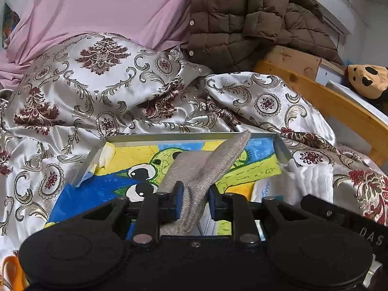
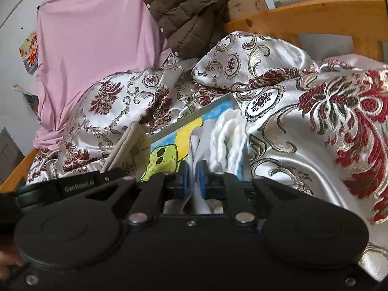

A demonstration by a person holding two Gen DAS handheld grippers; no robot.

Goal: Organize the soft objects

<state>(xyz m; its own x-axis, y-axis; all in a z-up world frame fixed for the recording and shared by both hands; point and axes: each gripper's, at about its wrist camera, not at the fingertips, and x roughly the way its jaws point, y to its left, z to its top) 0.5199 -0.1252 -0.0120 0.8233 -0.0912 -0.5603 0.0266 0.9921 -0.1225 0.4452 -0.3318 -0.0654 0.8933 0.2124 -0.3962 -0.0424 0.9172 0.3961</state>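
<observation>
**A:** What's in my left claw (image 1: 194, 200)?

**B:** A grey woven cloth (image 1: 201, 169), between the pads. It drapes forward over the painted tray (image 1: 189, 136) on the satin quilt (image 1: 72, 92). I judge it light and limp, coarse enough not to slip. The pads look slack on it; I cannot tell if they pinch.

**A:** And my right claw (image 2: 193, 178)?

**B:** Nearly pressed together, with thin white fabric (image 2: 200, 201) in the narrow gap. The fluffy white cloth (image 2: 228, 135) lies just ahead at the tray's right end. Soft, crushable; take an edge fold.

**A:** Pose?

**B:** Both claws tip downward over the tray, side by side.
</observation>
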